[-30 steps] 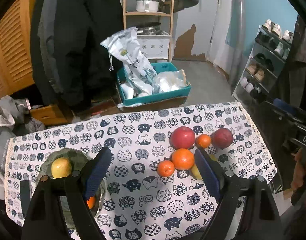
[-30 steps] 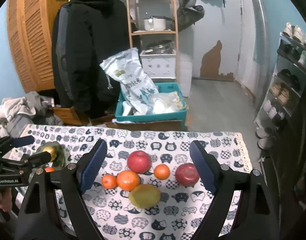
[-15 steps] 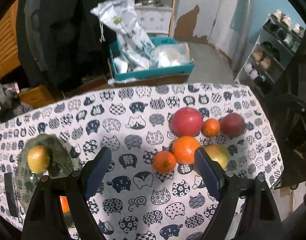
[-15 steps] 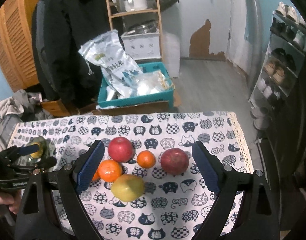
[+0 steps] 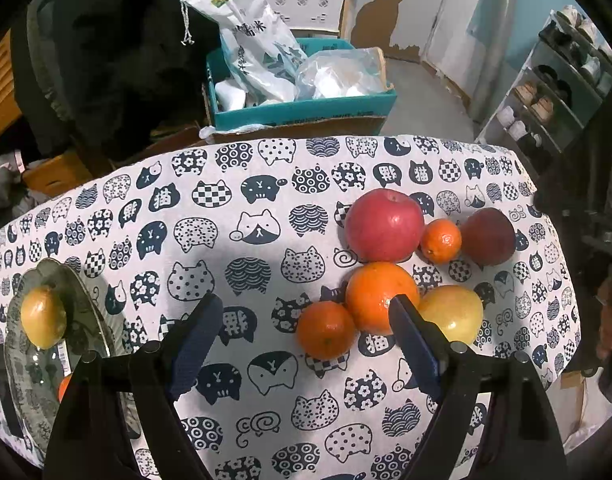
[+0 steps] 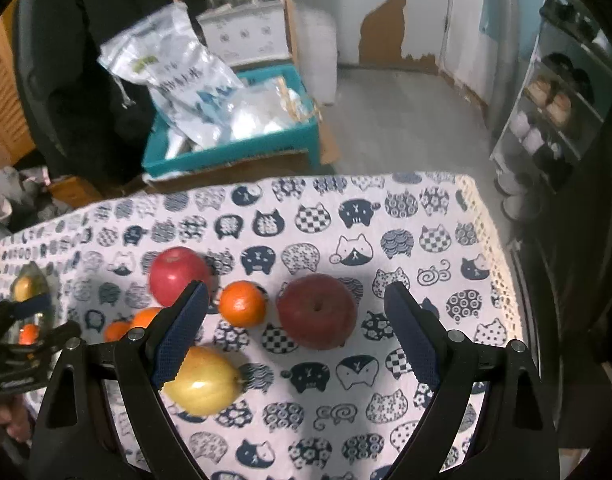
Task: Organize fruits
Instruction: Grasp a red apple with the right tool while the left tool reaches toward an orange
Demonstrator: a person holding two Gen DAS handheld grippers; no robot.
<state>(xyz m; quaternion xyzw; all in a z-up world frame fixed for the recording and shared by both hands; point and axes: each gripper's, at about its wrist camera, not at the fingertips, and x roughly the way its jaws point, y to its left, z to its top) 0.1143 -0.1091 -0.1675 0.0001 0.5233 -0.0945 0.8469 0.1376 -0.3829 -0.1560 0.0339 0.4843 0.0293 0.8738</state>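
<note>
Currently both tools hang over the cat-print tablecloth (image 5: 242, 216), each spread wide and empty. The left gripper (image 5: 306, 328) frames a small orange mandarin (image 5: 325, 330) and the bigger round orange (image 5: 380, 298) beside it; the right gripper (image 6: 296, 330) frames a dark red apple (image 6: 316, 311) and another small mandarin (image 6: 242, 304).

Where the fruit lies: six pieces clustered on the cloth — a bright red apple (image 5: 384, 225), the dark apple, two mandarins, the orange, a yellow pear-like fruit (image 6: 202, 380). A clear glass plate (image 5: 86, 308) at the cloth's left end already holds a second yellow fruit (image 5: 42, 316) and something orange, mostly hidden.

Judgement on the step: approach for a pick.
- The right tool is best centred on the dark apple; bring it straight down so the pads meet the widest girth, not the crown.
- The mandarin sits just beside the apple — keep the left-hand pad in the gap between them so it is not rolled away.
- The left tool's fruit touch each other; take the outer mandarin first and close gently, since round fruit slips.

Against the earlier frames: both views sit lower and closer to the cloth, with fruit larger and less room behind. The right jaws have just been opening a little, nothing between them. Fruit positions are unchanged.
</note>
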